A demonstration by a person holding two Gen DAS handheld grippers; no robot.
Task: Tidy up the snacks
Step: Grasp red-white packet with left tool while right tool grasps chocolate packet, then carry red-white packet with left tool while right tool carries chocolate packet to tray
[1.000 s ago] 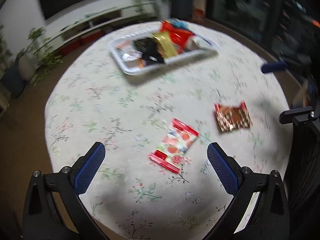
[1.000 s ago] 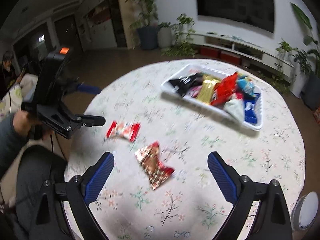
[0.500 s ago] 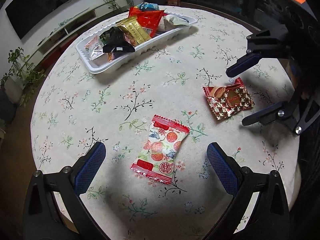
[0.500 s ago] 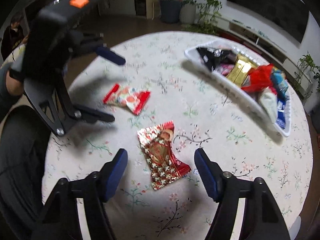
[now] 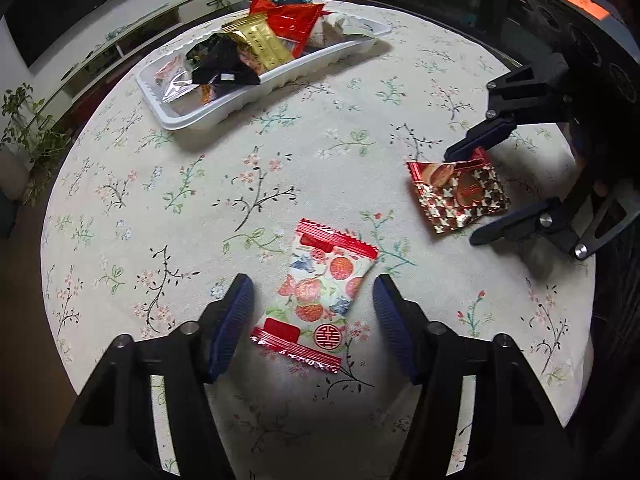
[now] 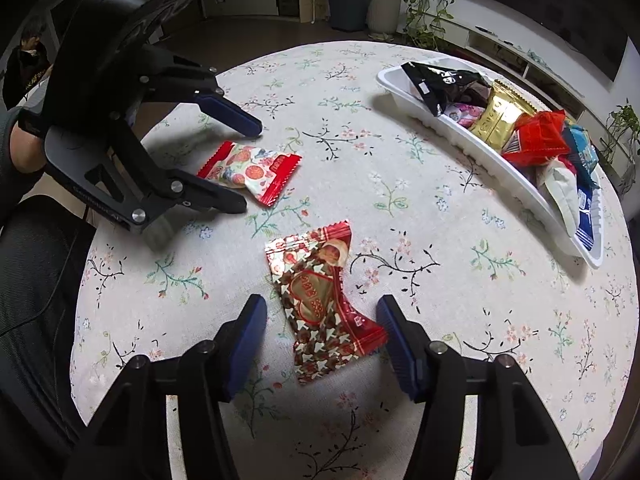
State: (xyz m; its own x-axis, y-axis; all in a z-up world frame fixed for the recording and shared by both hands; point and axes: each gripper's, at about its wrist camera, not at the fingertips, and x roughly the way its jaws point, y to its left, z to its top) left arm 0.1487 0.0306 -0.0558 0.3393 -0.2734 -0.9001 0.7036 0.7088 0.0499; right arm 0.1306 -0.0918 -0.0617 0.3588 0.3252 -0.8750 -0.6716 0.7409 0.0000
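On the round floral-cloth counter (image 5: 280, 152), the left claw (image 5: 310, 312) has been closing around a white fruit-printed snack packet with red ends (image 5: 320, 292), pads not yet touching. The right claw (image 6: 320, 336), also closing, straddles a red-and-brown foil heart-printed packet (image 6: 320, 300), its right pad at the wrapper's edge. Both packets lie well short of the white plastic snack tray (image 5: 248, 100).

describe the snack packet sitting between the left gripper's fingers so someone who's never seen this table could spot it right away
On the round table with the floral tablecloth, two packets lie loose, apart from the white tray of snacks. It is the white fruit-print packet with red crimped ends. Its neighbour, the red star-patterned packet, is dark and shiny.
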